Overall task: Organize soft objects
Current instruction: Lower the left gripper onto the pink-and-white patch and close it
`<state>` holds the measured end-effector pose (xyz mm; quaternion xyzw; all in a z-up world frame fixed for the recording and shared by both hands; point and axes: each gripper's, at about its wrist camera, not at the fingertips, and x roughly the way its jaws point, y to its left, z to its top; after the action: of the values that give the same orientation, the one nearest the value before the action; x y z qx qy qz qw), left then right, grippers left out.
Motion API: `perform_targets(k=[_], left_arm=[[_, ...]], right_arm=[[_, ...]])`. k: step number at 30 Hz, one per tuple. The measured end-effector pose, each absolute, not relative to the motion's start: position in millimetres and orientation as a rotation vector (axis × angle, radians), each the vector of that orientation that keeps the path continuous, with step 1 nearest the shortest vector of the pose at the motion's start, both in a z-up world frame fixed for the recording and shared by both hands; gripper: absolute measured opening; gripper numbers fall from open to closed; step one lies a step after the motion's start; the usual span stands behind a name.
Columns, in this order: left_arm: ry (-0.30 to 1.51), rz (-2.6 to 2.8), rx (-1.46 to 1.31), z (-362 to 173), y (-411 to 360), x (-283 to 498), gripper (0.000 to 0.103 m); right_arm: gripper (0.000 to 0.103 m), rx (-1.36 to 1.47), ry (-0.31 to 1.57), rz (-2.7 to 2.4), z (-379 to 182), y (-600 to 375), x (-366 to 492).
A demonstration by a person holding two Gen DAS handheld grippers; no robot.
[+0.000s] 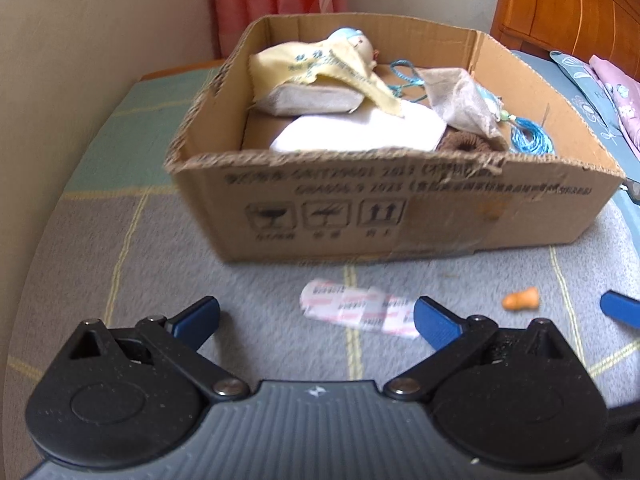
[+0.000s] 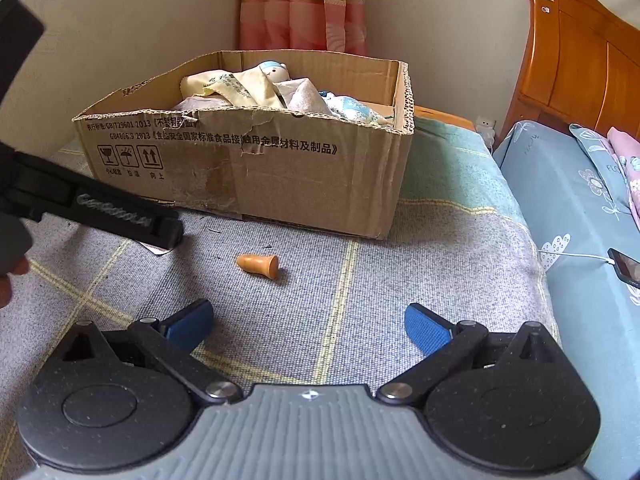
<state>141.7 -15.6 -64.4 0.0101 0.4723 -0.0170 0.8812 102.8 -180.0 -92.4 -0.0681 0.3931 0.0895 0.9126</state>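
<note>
An open cardboard box (image 1: 400, 208) (image 2: 248, 168) stands on the checked bed cover and holds several soft things: a yellow cloth (image 1: 320, 68), a small doll (image 1: 356, 42), a white pad (image 1: 360, 130), a brown hair tie (image 1: 468, 144) and blue cord (image 1: 530, 138). In front of the box lie a strip of plasters (image 1: 356, 312) and an orange earplug (image 1: 520, 301) (image 2: 258, 265). My left gripper (image 1: 316, 320) is open just short of the plasters, holding nothing. My right gripper (image 2: 308, 326) is open, empty, a little short of the earplug.
A wall and a pink curtain (image 2: 302, 4) stand behind the box. To the right is a bed with a wooden headboard (image 2: 580, 60), a blue floral sheet (image 2: 568, 200) and a phone on a cable (image 2: 626, 268). The left gripper's black body (image 2: 92, 204) crosses the right view's left side.
</note>
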Motion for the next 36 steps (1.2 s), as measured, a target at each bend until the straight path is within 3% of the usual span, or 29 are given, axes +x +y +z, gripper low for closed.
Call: perform_targets(k=[7, 14, 19, 36], left_arm=[[1.017, 0.003, 0.011, -61.8, 6.7, 126.8, 0.102], [0.941, -0.041, 0.000, -49.6, -21.4, 141.5, 0.102], [1.004, 0.021, 0.023, -61.7, -37.7, 159.4, 0.103], [1.069, 0.098, 0.014, -54.2, 11.6, 128.3, 0.103]], right_arm=[[0.103, -0.150, 0.810, 0.191, -92.0, -177.2, 101.4], [0.103, -0.147, 0.812, 0.190, -91.5, -177.2, 100.6], [0.103, -0.137, 0.816, 0.193, -91.9, -179.2, 101.5], [0.103, -0.136, 0.812, 0.202, -92.1, -180.3, 102.3]])
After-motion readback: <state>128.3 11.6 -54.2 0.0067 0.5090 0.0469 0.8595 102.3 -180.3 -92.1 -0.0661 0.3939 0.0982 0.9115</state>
